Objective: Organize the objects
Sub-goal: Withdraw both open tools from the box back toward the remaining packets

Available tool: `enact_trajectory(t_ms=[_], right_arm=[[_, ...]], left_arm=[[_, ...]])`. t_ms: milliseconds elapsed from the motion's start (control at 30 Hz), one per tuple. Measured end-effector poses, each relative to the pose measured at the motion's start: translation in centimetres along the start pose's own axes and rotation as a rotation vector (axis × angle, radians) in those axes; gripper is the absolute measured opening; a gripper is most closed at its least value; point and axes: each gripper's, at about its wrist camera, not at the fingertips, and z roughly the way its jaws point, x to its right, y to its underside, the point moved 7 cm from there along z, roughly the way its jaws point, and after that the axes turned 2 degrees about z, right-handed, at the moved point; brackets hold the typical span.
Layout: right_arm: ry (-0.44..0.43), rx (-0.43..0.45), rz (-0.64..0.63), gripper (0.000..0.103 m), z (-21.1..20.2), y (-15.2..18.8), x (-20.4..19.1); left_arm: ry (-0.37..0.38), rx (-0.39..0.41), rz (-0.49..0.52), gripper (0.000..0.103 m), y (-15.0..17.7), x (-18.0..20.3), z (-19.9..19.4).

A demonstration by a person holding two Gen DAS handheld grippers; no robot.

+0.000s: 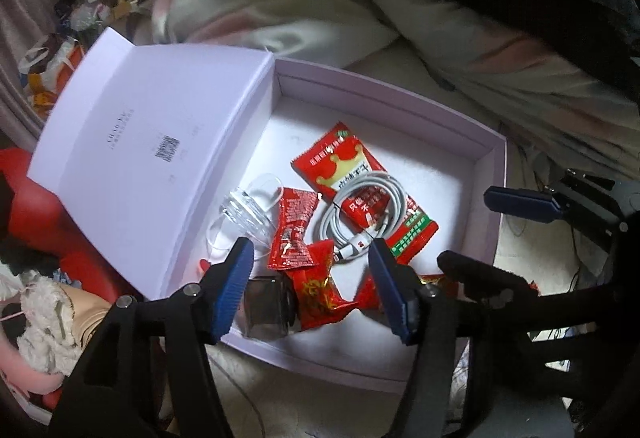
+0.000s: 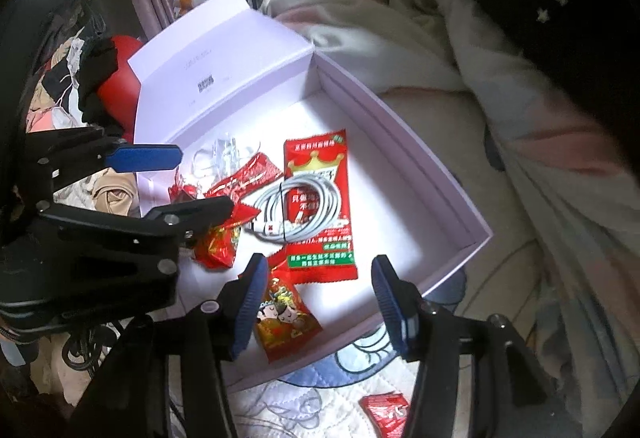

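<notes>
Left wrist view looks down into the lilac box (image 1: 486, 154), whose white floor holds the gathered items: a large red snack packet (image 1: 352, 166) lies near the middle with a coiled white charging cable (image 1: 356, 218) resting on top of it. Toward the hinge side sit a small red sachet (image 1: 292, 234), touching a clear plastic piece (image 1: 248, 210), and a red candy wrapper (image 1: 320, 290) near the front wall beside a dark glossy cube (image 1: 266, 310). The lid (image 1: 152, 142) stands tilted open along the box's left edge. Left gripper (image 1: 312, 286) hangs over the front wall, jaws apart and empty. Right gripper (image 2: 320, 302) hovers above the box's near corner, jaws apart, gripping nothing, just beside a cartoon-printed candy packet (image 2: 286, 322). Outside the box, another red packet (image 2: 386, 412) lies on the quilted bedding (image 2: 280, 406).
</notes>
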Motion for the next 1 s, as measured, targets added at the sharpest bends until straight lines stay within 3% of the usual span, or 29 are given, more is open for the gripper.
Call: enact_trajectory(t_ms=[233, 367, 1000], right_arm=[[0.004, 0.062, 0.008, 0.062, -2.3, -0.6, -0.1], [0.001, 0.093, -0.004, 0.062, -3.9, -0.7, -0.6], [0.046, 0.217, 0.008, 0.062, -12.6, 2.2, -0.1]], left_arm=[[-0.022, 0.058, -0.04, 0.064, -1.5, 0.3, -1.7], [-0.053, 0.106, -0.056, 0.071, -1.4, -0.2, -4.2], [-0.068, 0.244, -0.054, 0.076, 0.8, 2.6, -12.9]])
